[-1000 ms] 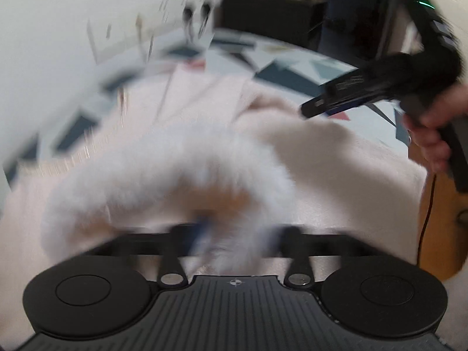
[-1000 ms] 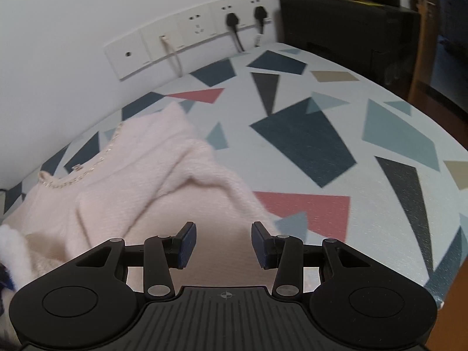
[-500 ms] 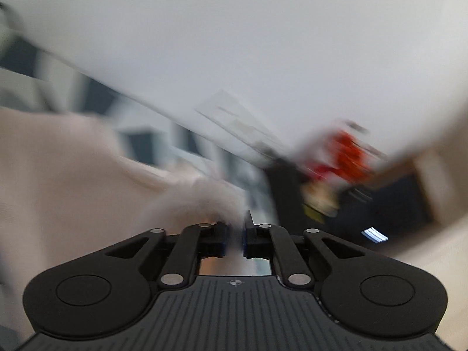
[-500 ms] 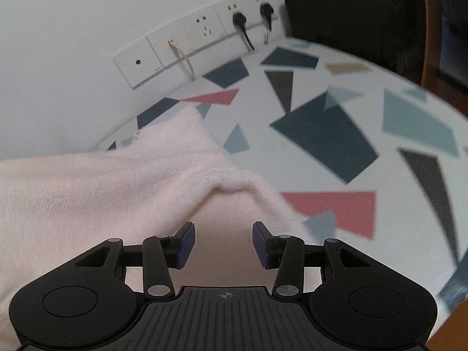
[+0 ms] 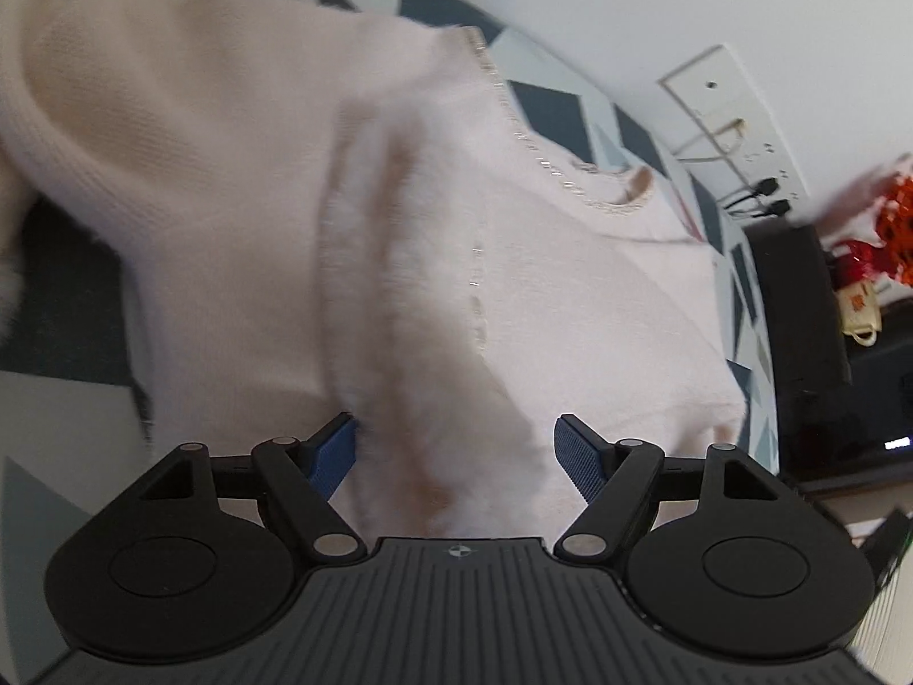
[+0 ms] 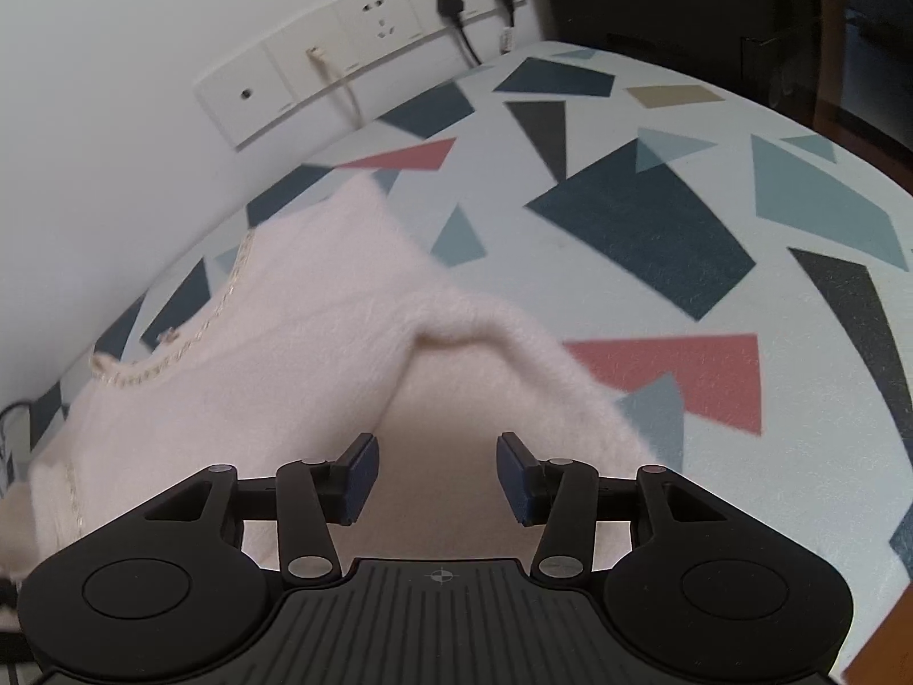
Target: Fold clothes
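The pale pink fuzzy knit sweater (image 5: pixel 239 182) lies partly folded on the geometric-patterned desk (image 6: pixel 656 228), a fold apparently just laid: the left gripper (image 5: pixel 456 448) fingers are opening off its sleeve, the right gripper (image 6: pixel 436 476) fingers stand apart, empty, and next likely comes regrasping an edge.

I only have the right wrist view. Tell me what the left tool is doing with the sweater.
Observer: The left tool is opening; a fluffy fold of the pink sweater lies between its pads, which no longer press it.
Operator: Report the sweater's far left side; my view cuts it off.
Observer: A sleeve bulges up at the left, over a dark patch of the patterned tabletop.
Operator: Say what sits past the sockets.
Observer: Red and orange items stand on a black cabinet past the wall sockets.
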